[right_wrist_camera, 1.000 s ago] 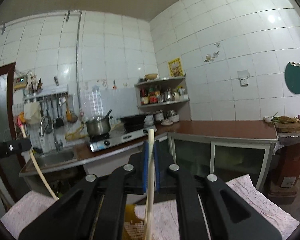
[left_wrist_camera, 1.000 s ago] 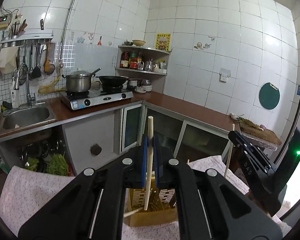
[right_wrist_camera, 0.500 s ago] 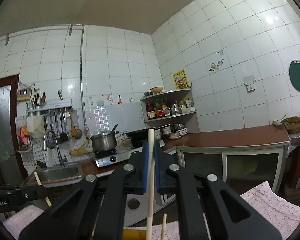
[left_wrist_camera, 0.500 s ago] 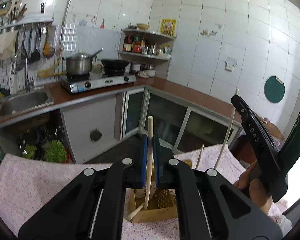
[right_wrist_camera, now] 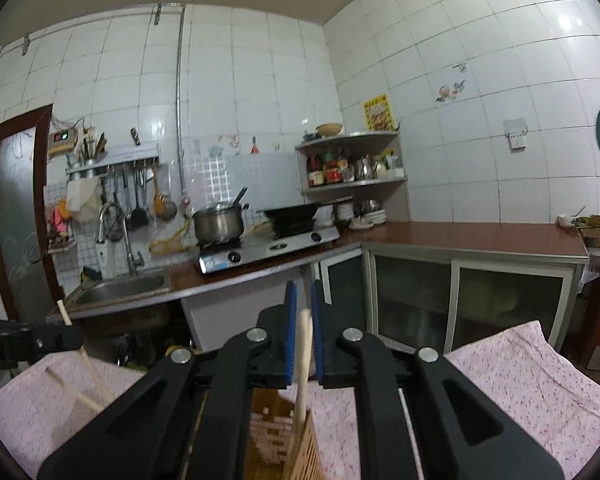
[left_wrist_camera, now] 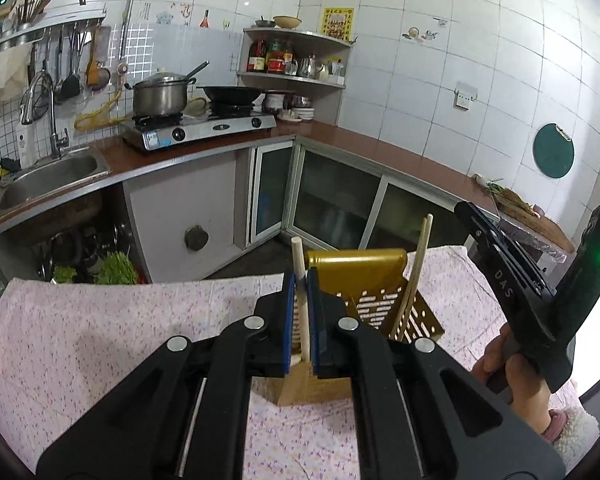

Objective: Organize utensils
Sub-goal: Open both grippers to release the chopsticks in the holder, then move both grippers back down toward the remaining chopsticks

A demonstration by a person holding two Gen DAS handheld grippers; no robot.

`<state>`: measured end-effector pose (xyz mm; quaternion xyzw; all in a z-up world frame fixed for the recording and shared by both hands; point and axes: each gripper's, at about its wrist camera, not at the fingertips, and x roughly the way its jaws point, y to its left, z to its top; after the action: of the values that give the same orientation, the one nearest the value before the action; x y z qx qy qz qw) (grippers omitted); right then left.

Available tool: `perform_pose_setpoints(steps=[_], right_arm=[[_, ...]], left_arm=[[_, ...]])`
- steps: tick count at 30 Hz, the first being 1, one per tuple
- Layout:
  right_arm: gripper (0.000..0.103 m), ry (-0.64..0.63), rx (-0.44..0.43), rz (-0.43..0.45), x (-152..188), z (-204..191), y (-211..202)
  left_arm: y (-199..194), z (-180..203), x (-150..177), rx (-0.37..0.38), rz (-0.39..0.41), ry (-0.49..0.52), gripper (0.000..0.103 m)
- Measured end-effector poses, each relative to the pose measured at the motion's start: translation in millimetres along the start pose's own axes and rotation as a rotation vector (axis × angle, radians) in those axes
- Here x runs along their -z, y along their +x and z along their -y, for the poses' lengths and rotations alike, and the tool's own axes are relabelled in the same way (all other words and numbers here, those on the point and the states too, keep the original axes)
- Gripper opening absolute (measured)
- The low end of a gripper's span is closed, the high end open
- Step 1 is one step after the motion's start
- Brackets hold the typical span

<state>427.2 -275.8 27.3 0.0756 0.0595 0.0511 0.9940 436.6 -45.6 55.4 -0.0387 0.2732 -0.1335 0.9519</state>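
Note:
A gold slotted utensil holder (left_wrist_camera: 374,304) stands on the pink floral tablecloth (left_wrist_camera: 100,328). My left gripper (left_wrist_camera: 300,284) is shut on a pale wooden chopstick (left_wrist_camera: 302,300), held upright just over the holder's near side. Two more chopsticks (left_wrist_camera: 414,272) lean inside the holder. In the right wrist view, my right gripper (right_wrist_camera: 303,304) has its pads slightly apart around a chopstick (right_wrist_camera: 303,364) whose lower end rests in the holder (right_wrist_camera: 296,444). The right gripper also shows at the right of the left wrist view (left_wrist_camera: 508,276).
A kitchen counter with a sink (left_wrist_camera: 48,184), a gas stove with a pot (left_wrist_camera: 160,96) and a wok (left_wrist_camera: 230,94) runs behind the table. A corner shelf (left_wrist_camera: 296,60) holds bottles. A cutting board (left_wrist_camera: 528,212) lies at the right.
Both grippers have come down toward the holder. The right chopstick has slid down between the right pads into the holder, and the right jaws have eased apart.

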Motion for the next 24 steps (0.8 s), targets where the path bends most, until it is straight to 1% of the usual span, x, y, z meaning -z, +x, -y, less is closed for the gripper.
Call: perform_pose_setpoints(steps=[2,3,4,5,6,7,8,9,10,12,14,15,16,18,21,23,24], right_arm=[[0.009,-0.006,-0.006,-0.033,1.7,-0.4,-3.1],[0.009,-0.001,-0.008,-0.06,2.1,0.4,-5.3],[0.009,0.004,-0.007,-0.081,2.9,1.8,-8.5],[0.012,0.009,-0.003,-0.107,2.5,3.3,-13.4],[0.016,0.01,-0.004,-0.125,2.6,5.3,-17.7],[0.033,0.008,0.0,-0.138,2.7,6.6,-24.9],[0.047,0.002,0.007,-0.143,2.6,7.1,-32.9],[0.047,-0.008,0.006,-0.151,2.9,7.2,-40.3],[0.047,-0.023,0.009,-0.163,3.7,7.0,-48.9],[0.047,-0.063,0.036,-0.203,7.3,6.3,-65.7],[0.051,-0.077,0.058,-0.24,12.4,7.9,-78.8],[0.053,-0.078,0.073,-0.269,17.2,10.2,-88.0],[0.055,-0.075,0.086,-0.296,21.5,12.3,-95.5],[0.058,-0.075,0.105,-0.348,34.1,17.6,-110.9],[0.06,-0.101,0.186,-0.436,55.5,25.9,-129.3],[0.06,-0.081,0.225,-0.505,68.2,34.2,-135.7],[0.06,-0.054,0.241,-0.55,77.2,41.3,-138.8]], left_arm=[[-2.9,-2.7,2.1,-0.015,-0.006,-0.006,0.009],[-4.8,-5.4,2.2,-0.017,-0.01,-0.014,0.017],[-7.4,-8.8,2.1,-0.018,-0.014,-0.028,0.03],[-10.9,-9.3,3.2,-0.021,-0.013,-0.038,0.036],[-16.6,-12.3,3.2,-0.026,-0.006,-0.048,0.047],[-22.0,-13.6,3.3,-0.033,0.001,-0.047,0.057],[-30.5,-15.2,3.6,-0.048,0.015,-0.045,0.063],[-35.0,-15.4,3.5,-0.058,0.024,-0.046,0.072],[-42.0,-17.0,4.5,-0.068,0.031,-0.047,0.077],[-55.5,-20.6,9.0,-0.083,0.028,-0.044,0.081],[-67.9,-26.1,15.7,-0.101,0.021,-0.045,0.089],[-75.8,-30.8,24.1,-0.12,0.012,-0.048,0.093],[-80.7,-34.2,30.7,-0.129,0.002,-0.049,0.095],[-87.9,-41.7,47.0,-0.146,-0.025,-0.049,0.098],[-94.6,-53.5,76.1,-0.159,-0.075,-0.049,0.098],[-94.7,-60.6,94.3,-0.158,-0.116,-0.059,0.098],[-93.5,-64.5,106.2,-0.162,-0.15,-0.068,0.098]])
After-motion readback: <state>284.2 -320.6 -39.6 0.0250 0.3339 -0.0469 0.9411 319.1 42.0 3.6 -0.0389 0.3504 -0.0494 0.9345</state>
